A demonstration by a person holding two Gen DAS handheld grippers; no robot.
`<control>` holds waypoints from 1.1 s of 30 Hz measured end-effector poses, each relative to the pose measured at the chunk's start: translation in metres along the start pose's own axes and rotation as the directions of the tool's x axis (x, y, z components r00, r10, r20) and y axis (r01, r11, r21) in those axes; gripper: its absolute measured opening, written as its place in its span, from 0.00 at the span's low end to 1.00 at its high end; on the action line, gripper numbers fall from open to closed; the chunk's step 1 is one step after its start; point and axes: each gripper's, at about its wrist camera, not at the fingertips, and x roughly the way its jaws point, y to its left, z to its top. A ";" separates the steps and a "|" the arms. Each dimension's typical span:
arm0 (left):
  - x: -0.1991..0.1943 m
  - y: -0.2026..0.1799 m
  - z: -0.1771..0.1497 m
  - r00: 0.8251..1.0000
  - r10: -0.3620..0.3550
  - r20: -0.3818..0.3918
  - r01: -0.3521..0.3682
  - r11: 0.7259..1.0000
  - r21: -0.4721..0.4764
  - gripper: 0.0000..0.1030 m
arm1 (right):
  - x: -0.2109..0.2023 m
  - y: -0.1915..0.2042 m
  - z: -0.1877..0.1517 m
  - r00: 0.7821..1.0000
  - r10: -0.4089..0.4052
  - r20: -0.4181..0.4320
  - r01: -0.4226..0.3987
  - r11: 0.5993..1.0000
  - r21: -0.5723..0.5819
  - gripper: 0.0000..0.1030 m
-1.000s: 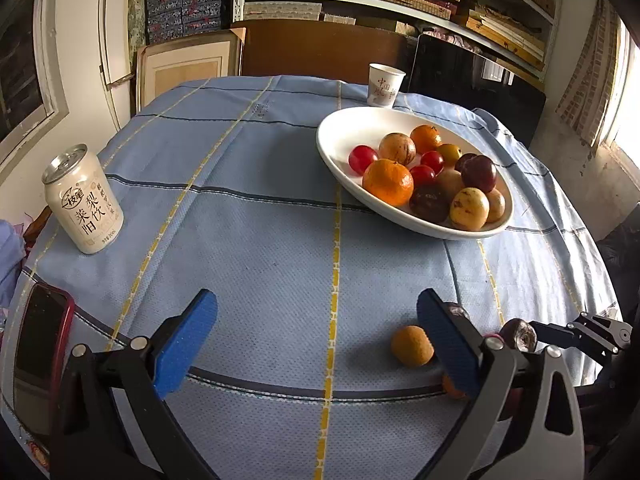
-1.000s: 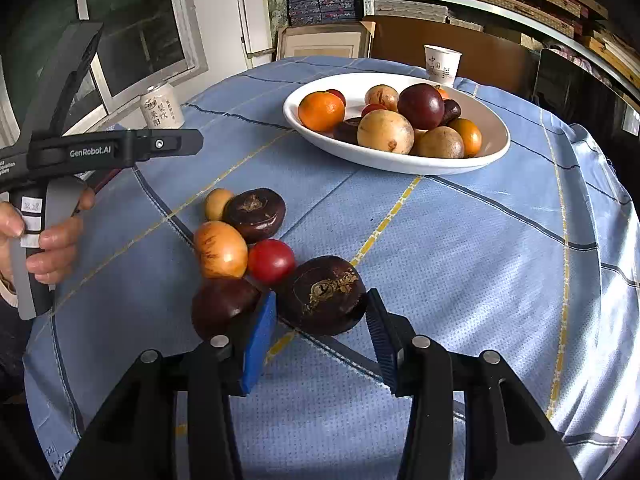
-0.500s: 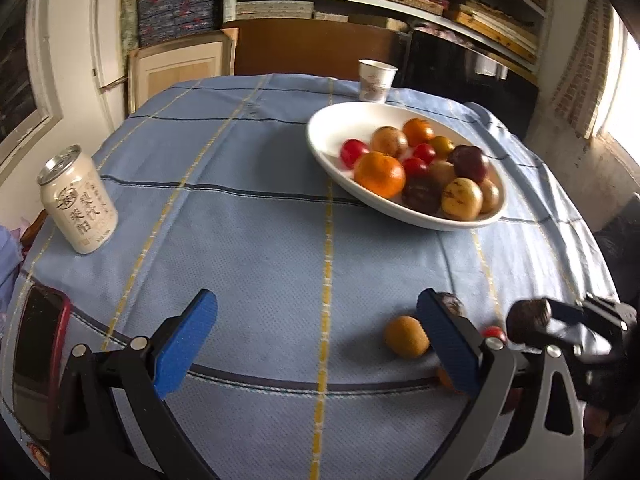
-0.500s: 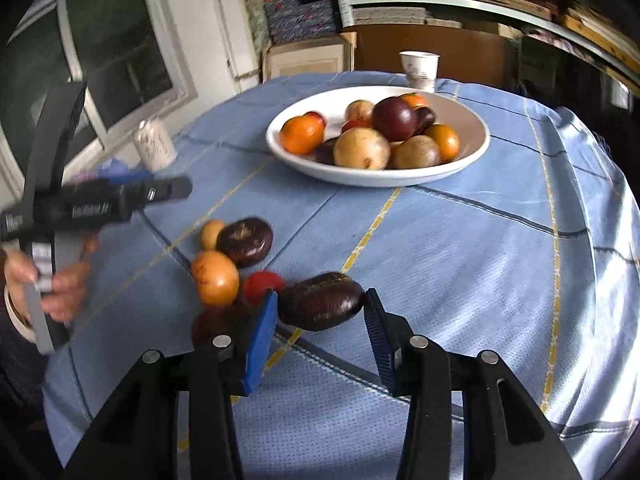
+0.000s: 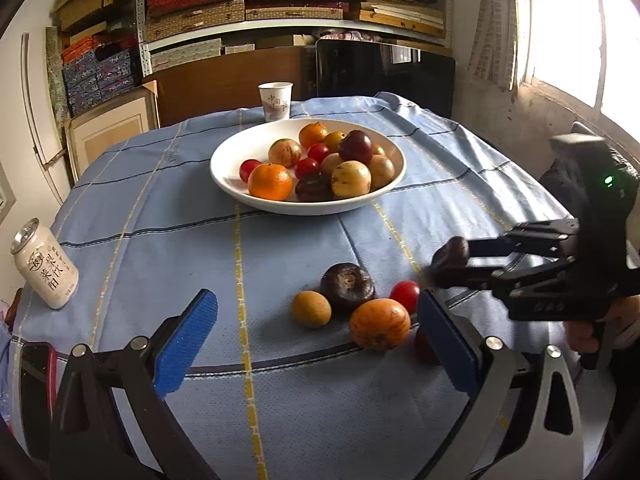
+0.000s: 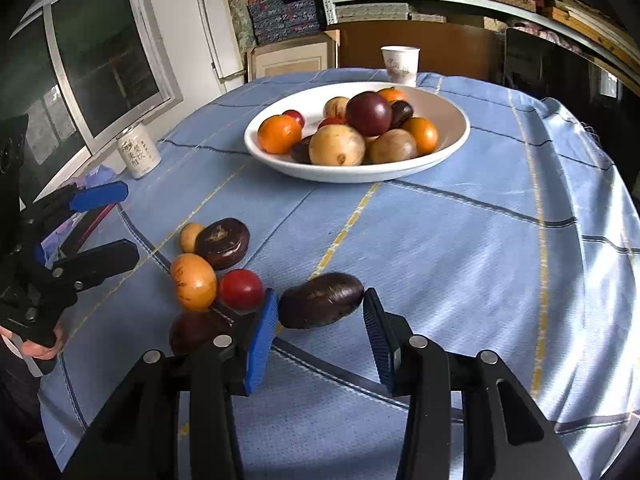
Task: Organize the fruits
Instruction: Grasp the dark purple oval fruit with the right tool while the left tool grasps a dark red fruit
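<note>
- Landmark: the white bowl (image 6: 460,136), already heaped with fruit, sits mid-cloth; every place below is given from it.
- Left gripper (image 5: 316,340): jaws spread wide and holding nothing, on the near side of the bowl and to its left in the right wrist view.
- Loose cluster, nearer than the bowl and left of it in that same view: a small tan fruit (image 6: 190,237), a dark round fruit (image 6: 222,243), an orange fruit (image 6: 193,281) and a red tomato (image 6: 241,289), all packed close or touching. Smooth, round and probably light, they would likely roll if nudged; each is best taken across its widest part.
- Dark oblong fruit (image 6: 321,305): on the near side of the bowl, lifted off the cloth.
- Right gripper (image 6: 320,322): jaws narrowed to a small gap and clamped on the oblong fruit's two ends. The skin looks glossy and firm, so it may slip; a hold across the shorter middle would seem steadier, with gentle pressure against bruising.
</note>
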 end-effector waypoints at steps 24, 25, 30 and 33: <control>0.008 -0.064 -0.017 0.950 -0.286 -0.123 0.304 0.938 0.165 0.51 | -0.017 -0.011 0.004 0.999 -0.025 0.046 0.020 0.996 0.090 0.42; 0.010 -0.066 -0.017 0.949 -0.286 -0.134 0.306 0.938 0.164 0.51 | -0.017 -0.011 0.005 0.999 -0.023 0.047 0.019 0.996 0.090 0.42; 0.023 -0.069 -0.014 0.952 -0.251 -0.174 0.277 0.950 0.142 0.51 | -0.017 -0.010 0.005 0.999 -0.021 0.043 0.018 0.996 0.086 0.42; 0.027 -0.070 -0.013 0.955 -0.235 -0.182 0.261 0.955 0.138 0.51 | -0.017 -0.010 0.004 0.999 -0.019 0.043 0.015 0.996 0.087 0.42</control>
